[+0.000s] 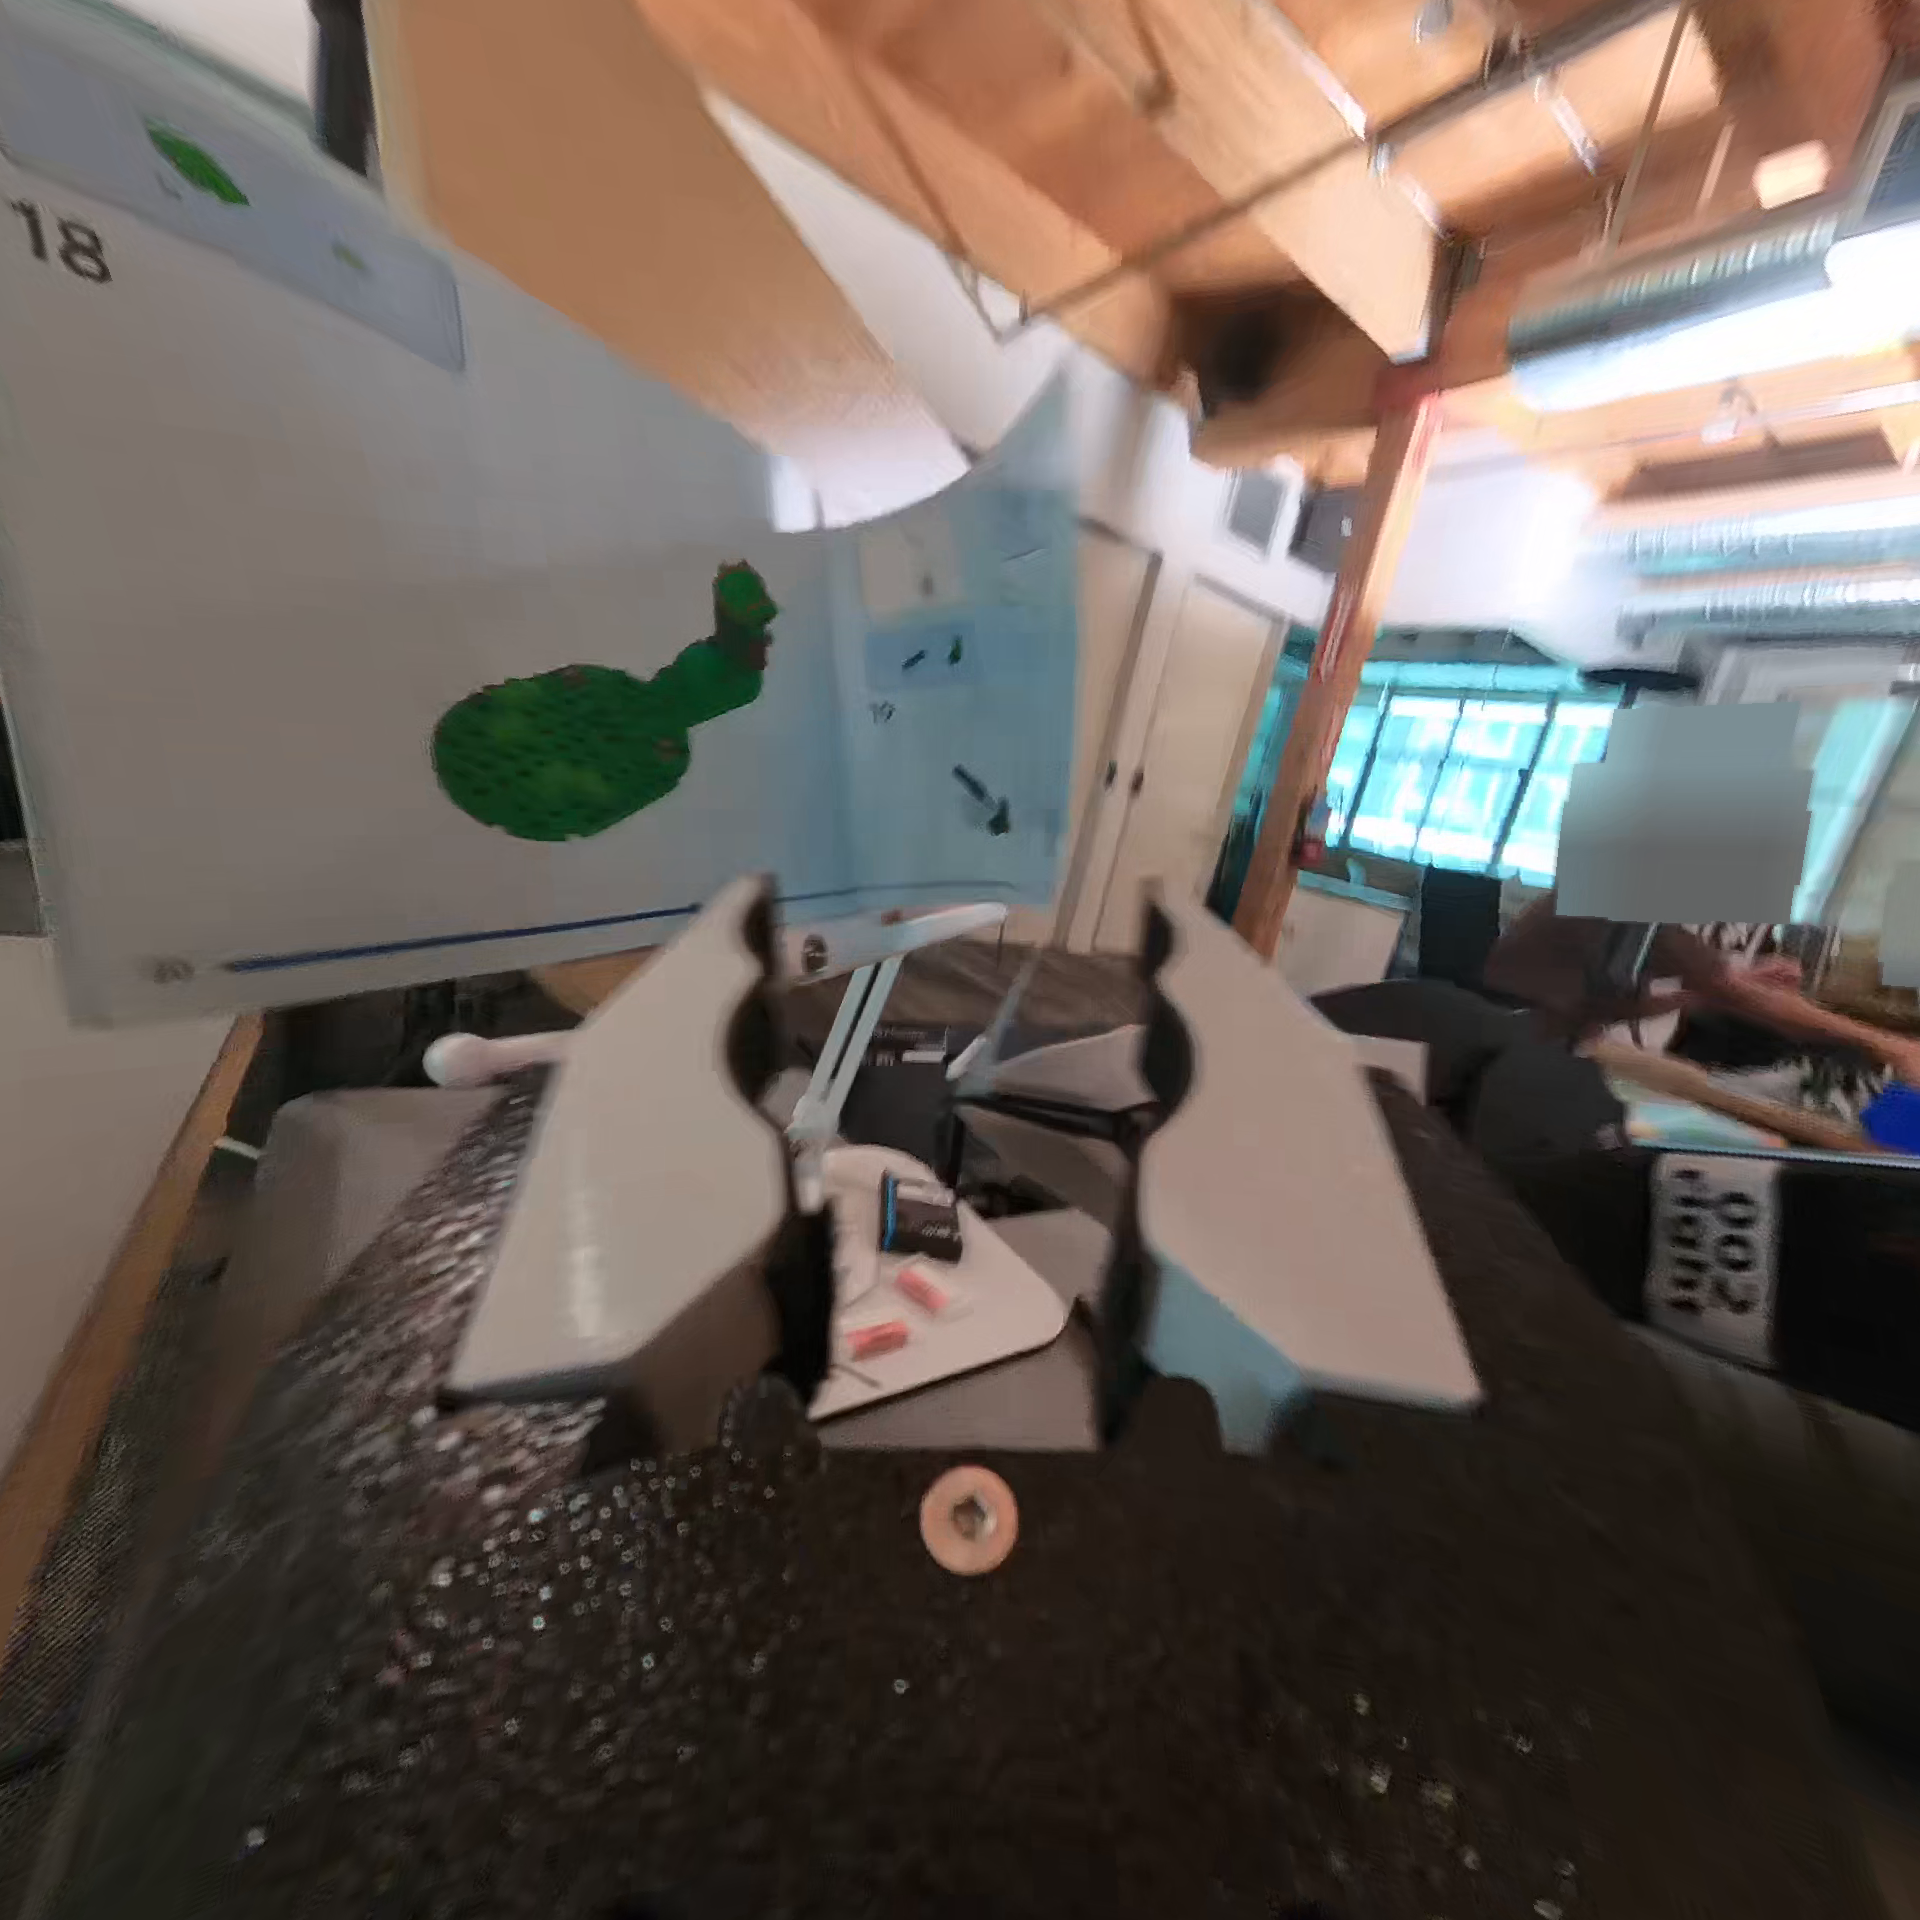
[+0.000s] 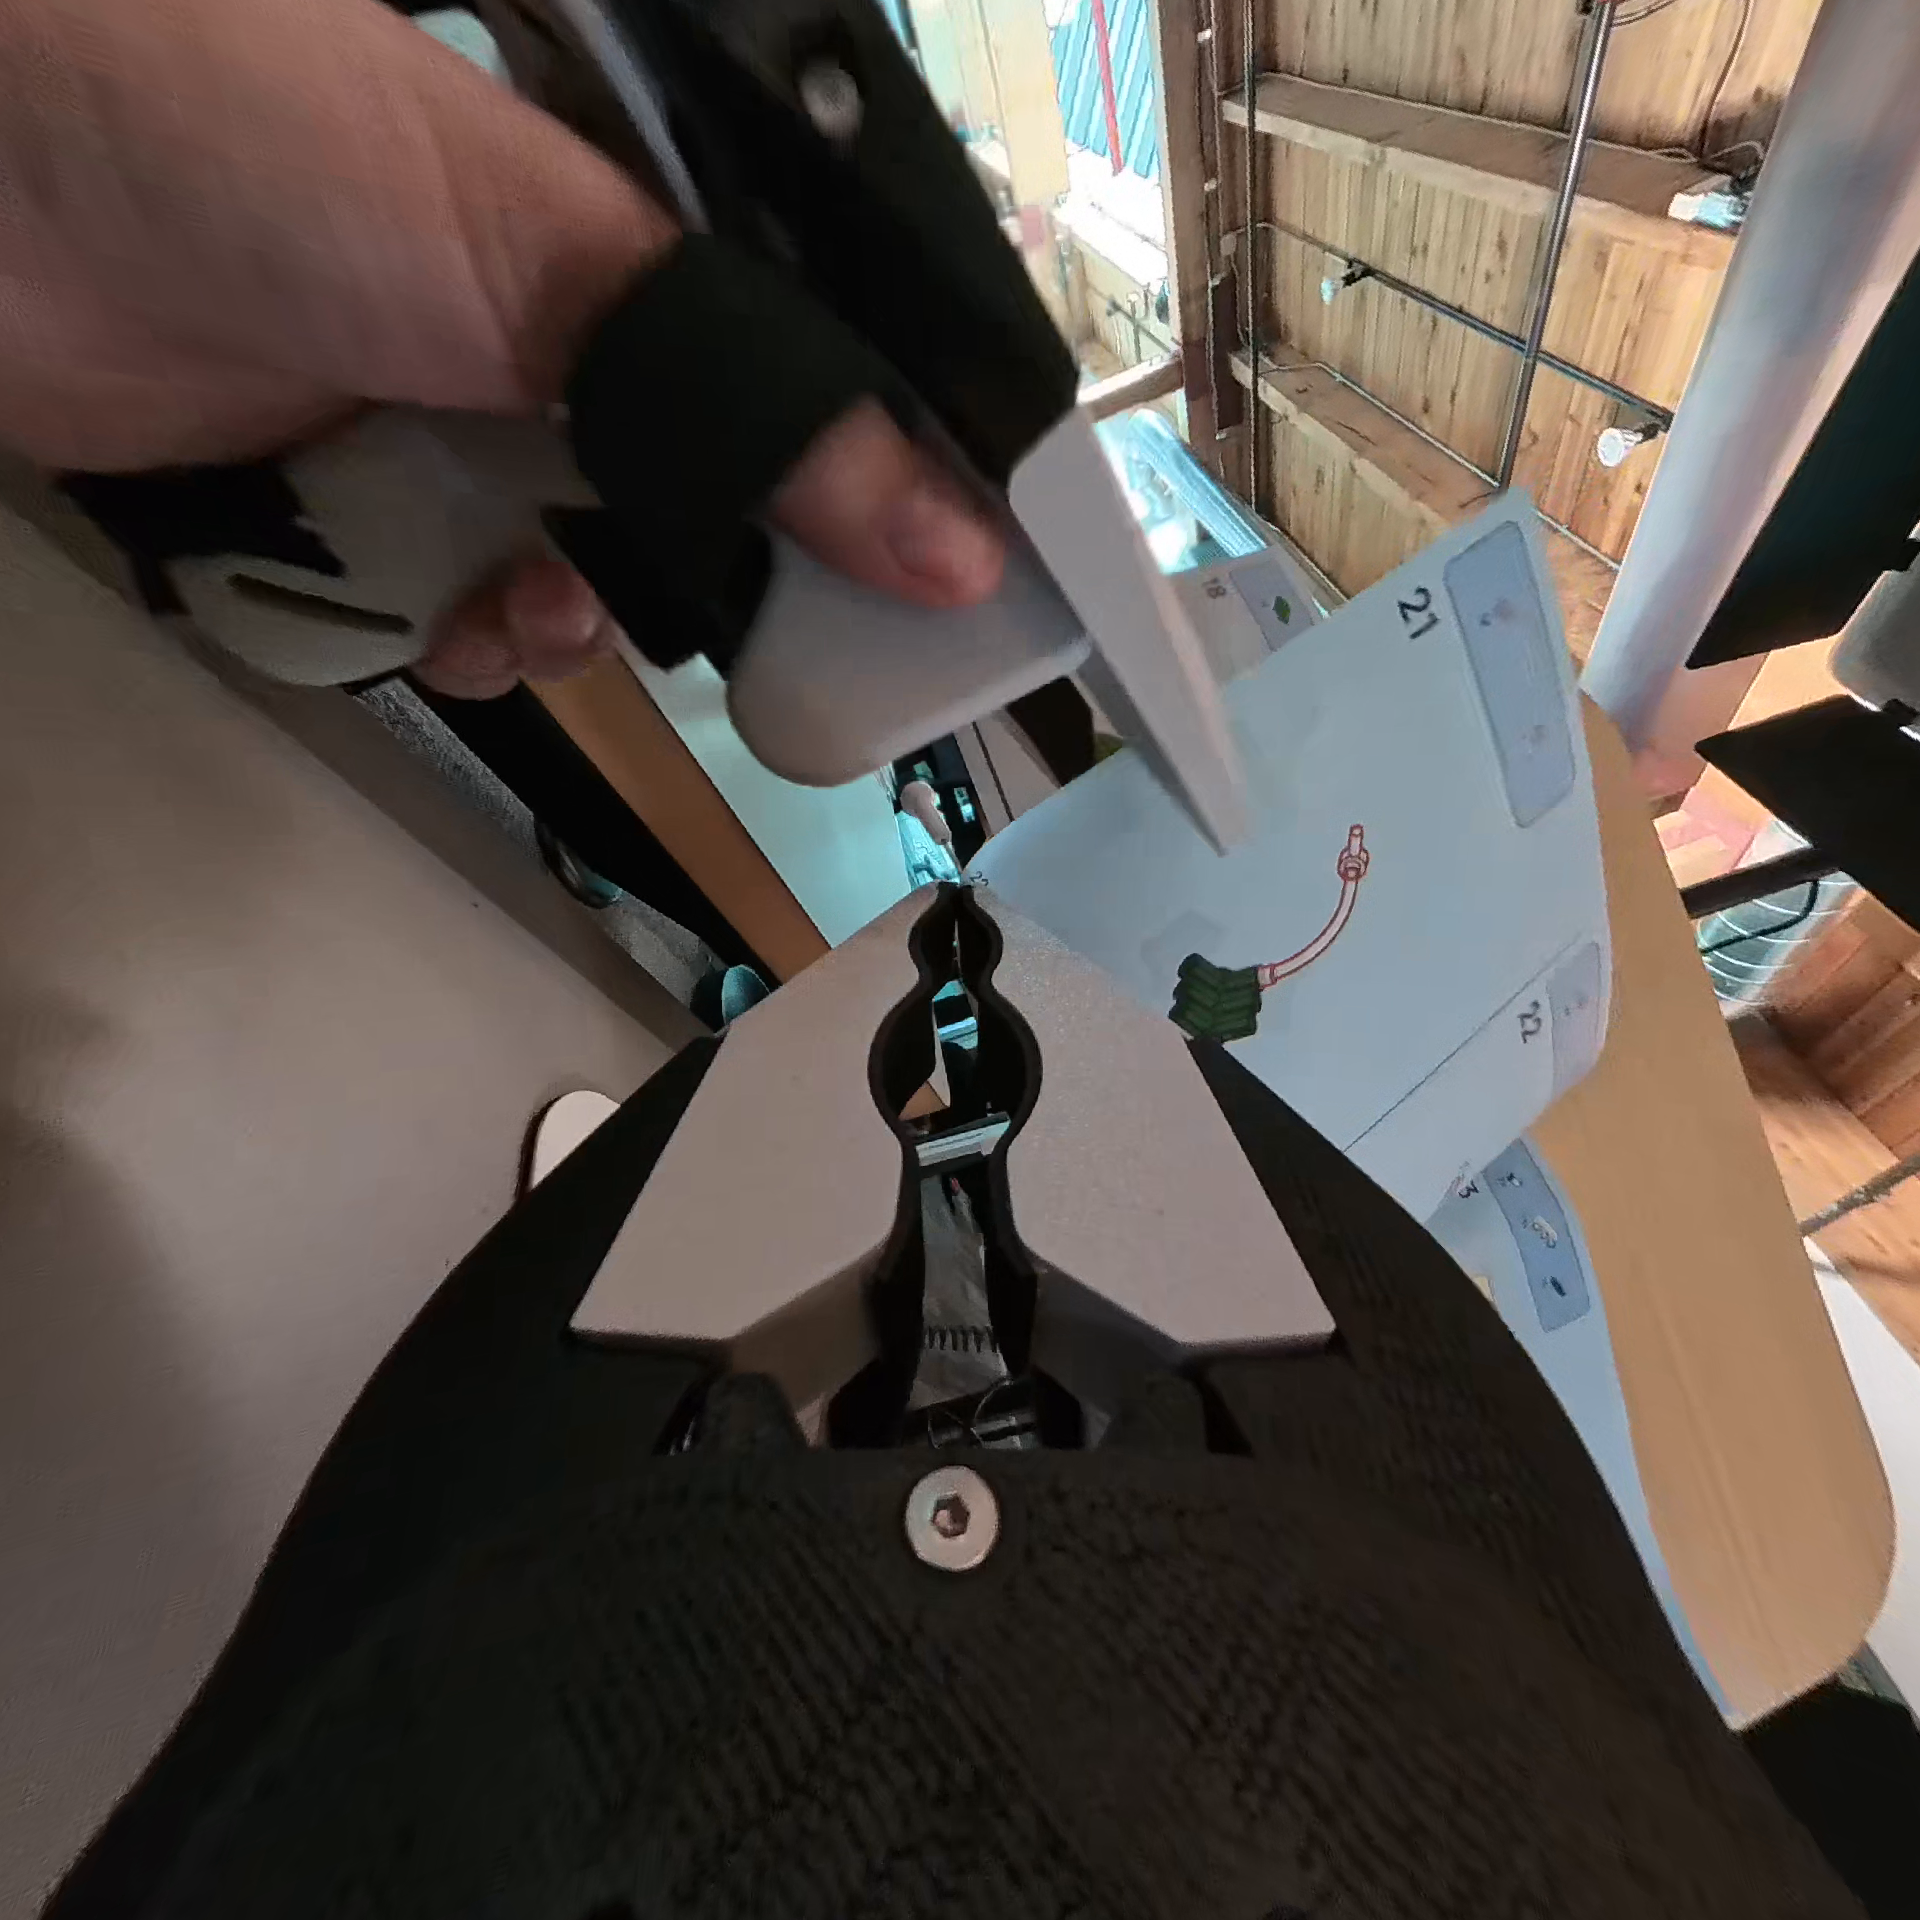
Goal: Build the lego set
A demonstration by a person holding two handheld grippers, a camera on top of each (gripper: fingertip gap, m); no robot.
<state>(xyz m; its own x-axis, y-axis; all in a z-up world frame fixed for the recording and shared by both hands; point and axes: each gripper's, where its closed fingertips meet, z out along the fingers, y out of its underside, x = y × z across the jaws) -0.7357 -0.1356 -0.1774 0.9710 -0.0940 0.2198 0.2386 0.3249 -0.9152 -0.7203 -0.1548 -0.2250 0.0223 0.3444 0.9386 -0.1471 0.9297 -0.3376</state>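
Observation:
The instruction booklet (image 1: pixel 343 644) hangs curled in the air at the upper left of the left wrist view, open on a page with a green build picture (image 1: pixel 582 748). My left gripper (image 1: pixel 951 935) is open and empty, and the page's lower edge runs behind its left finger. In the right wrist view my right gripper (image 2: pixel 954 896) is shut, with its tips at the corner of a booklet page (image 2: pixel 1382 935) that shows numbered steps. A hand (image 2: pixel 260 239) holds the left gripper above, and one of its fingers (image 2: pixel 1132 644) lies across the page's top.
Below the left gripper lies a white sheet (image 1: pixel 997 1340) with small pink pieces (image 1: pixel 925 1288) and a small black box (image 1: pixel 920 1226). A white lamp arm (image 1: pixel 862 1029) stands behind. A person's arm (image 1: pixel 1766 997) reaches over a table at the right. A wooden table edge (image 1: pixel 114 1278) runs along the left.

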